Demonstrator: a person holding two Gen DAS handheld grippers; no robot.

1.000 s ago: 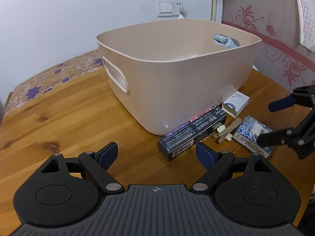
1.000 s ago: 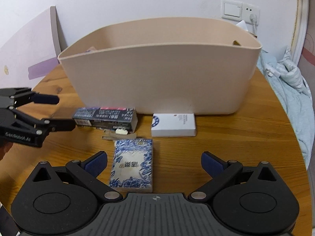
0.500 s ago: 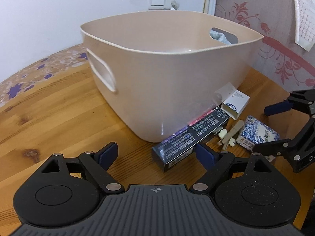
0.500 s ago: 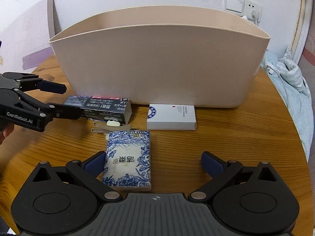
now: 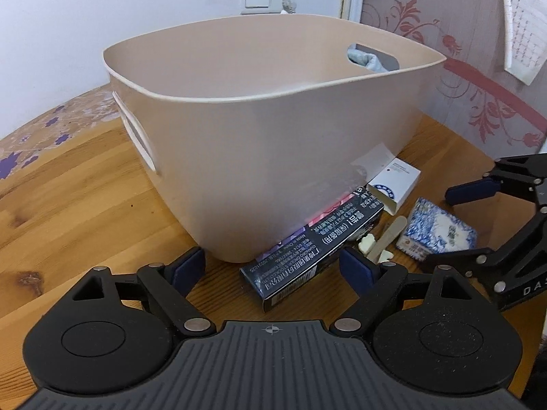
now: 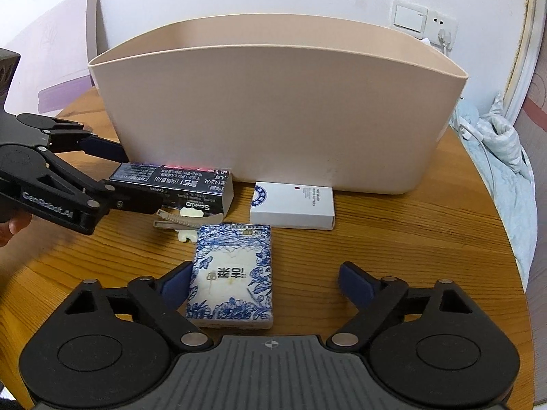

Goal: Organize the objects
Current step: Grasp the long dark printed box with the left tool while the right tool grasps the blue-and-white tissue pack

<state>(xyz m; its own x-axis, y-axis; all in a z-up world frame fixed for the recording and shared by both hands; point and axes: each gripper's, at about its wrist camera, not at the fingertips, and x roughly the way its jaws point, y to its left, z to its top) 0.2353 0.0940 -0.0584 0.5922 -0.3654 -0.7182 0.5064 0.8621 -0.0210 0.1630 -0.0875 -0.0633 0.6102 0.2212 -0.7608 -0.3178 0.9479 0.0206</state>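
A beige plastic bin [image 5: 273,157] stands on the round wooden table [image 5: 68,205]; it also shows in the right wrist view [image 6: 280,119]. A long black box [image 5: 314,249] [image 6: 177,188] lies against its base. My left gripper [image 5: 273,266] is open with the box's near end between its fingers. Next to it lie a hair clip [image 5: 386,239] [image 6: 186,223], a white box [image 5: 393,184] [image 6: 292,210] and a blue-and-white floral pack [image 5: 437,232] [image 6: 232,273]. My right gripper [image 6: 263,283] is open around the floral pack's near end.
The left gripper [image 6: 106,167] shows in the right wrist view, straddling the black box. The right gripper [image 5: 458,225] shows at the right of the left wrist view. A wall with a socket [image 6: 441,30] is behind the bin. Bedding [image 6: 495,143] lies beyond the table's right edge.
Both grippers have moved forward and lower. The black box end now sits between the left fingers, and the floral pack between the right fingers. Nothing was grasped.
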